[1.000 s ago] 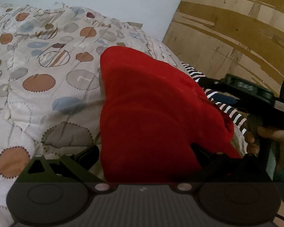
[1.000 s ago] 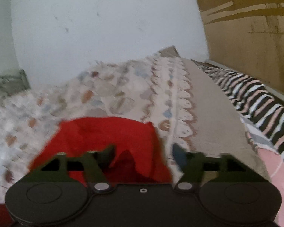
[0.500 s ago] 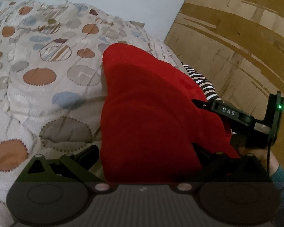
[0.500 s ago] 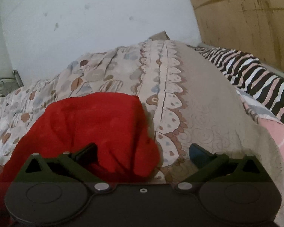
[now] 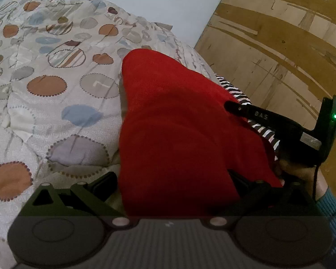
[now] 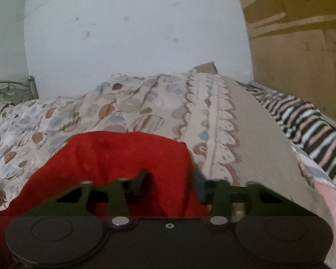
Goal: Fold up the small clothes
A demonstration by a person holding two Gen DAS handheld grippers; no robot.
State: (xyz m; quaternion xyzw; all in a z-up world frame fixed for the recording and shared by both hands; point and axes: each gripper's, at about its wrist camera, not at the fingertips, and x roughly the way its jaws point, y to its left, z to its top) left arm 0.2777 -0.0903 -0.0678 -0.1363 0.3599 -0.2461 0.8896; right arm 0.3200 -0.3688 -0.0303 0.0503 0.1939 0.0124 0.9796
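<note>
A red cloth [image 5: 179,130] lies bunched on the patterned quilt [image 5: 56,103]. My left gripper [image 5: 172,181] is open, and the cloth's near edge fills the wide gap between its fingers. My right gripper [image 6: 171,183] has its fingers partly closed around the cloth's right-hand fold [image 6: 127,157], with cloth between them; the frame is blurred. The right gripper's body also shows in the left wrist view [image 5: 280,123], at the cloth's right edge.
The quilt [image 6: 145,112] covers the bed. A striped black, white and pink blanket [image 6: 313,130] lies along the right side. A wooden panel [image 5: 280,44] stands at the right and a pale wall [image 6: 134,33] behind. A metal bed frame [image 6: 11,89] shows far left.
My right gripper's fingers have drawn in from wide open onto the cloth's right fold, and it has lifted slightly. My left gripper has stayed open with the cloth between its fingers.
</note>
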